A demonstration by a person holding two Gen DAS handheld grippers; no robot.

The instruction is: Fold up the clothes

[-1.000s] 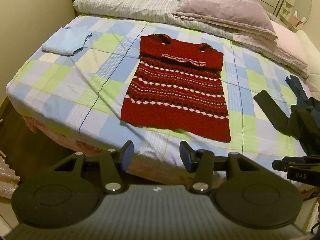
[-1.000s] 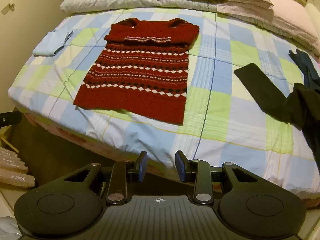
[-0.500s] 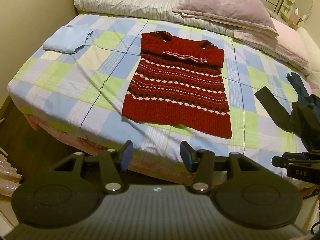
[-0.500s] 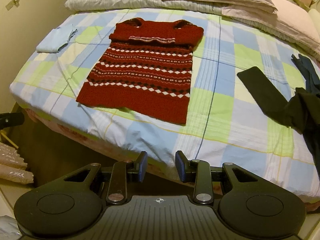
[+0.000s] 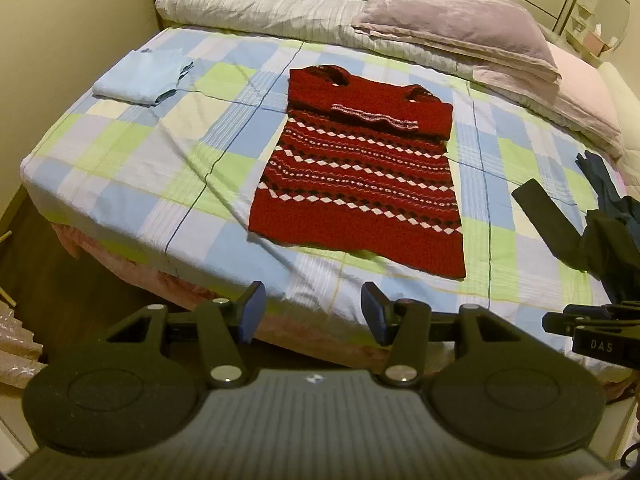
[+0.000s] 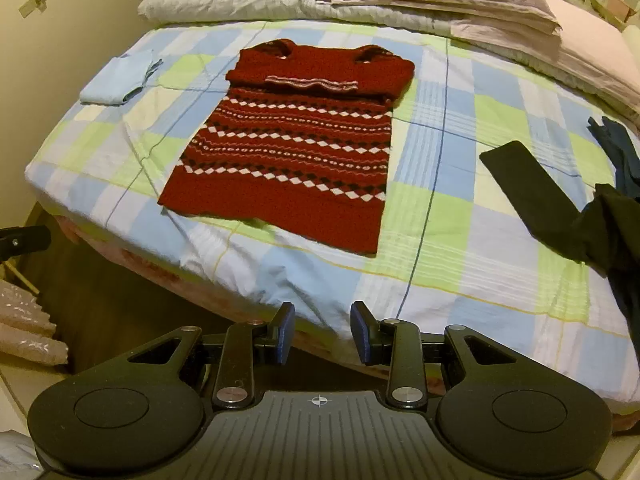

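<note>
Shirt [image 5: 140, 76], light blue, already folded, sits far left of bed [image 5: 120, 168], out of the way. Red sweater [image 5: 360, 176] lies flat mid-bed w/ top part turned down, so I'd say mid-fold. Dark clothes [image 5: 600, 232] wait at right. Left gripper [image 5: 310, 312] & right gripper [image 6: 322, 332] hover over near edge, both apart, holding nothing.

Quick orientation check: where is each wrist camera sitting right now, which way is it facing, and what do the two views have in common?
Left wrist: on the left gripper, off the bed's near edge, looking down at the red sweater; its own open fingers show, plus part of the other gripper at right.
Right wrist: on the right gripper, same side, further right; its open fingers show.
Shared: sweater, folded blue cloth, dark clothes, checked bedsheet, pillows.
</note>
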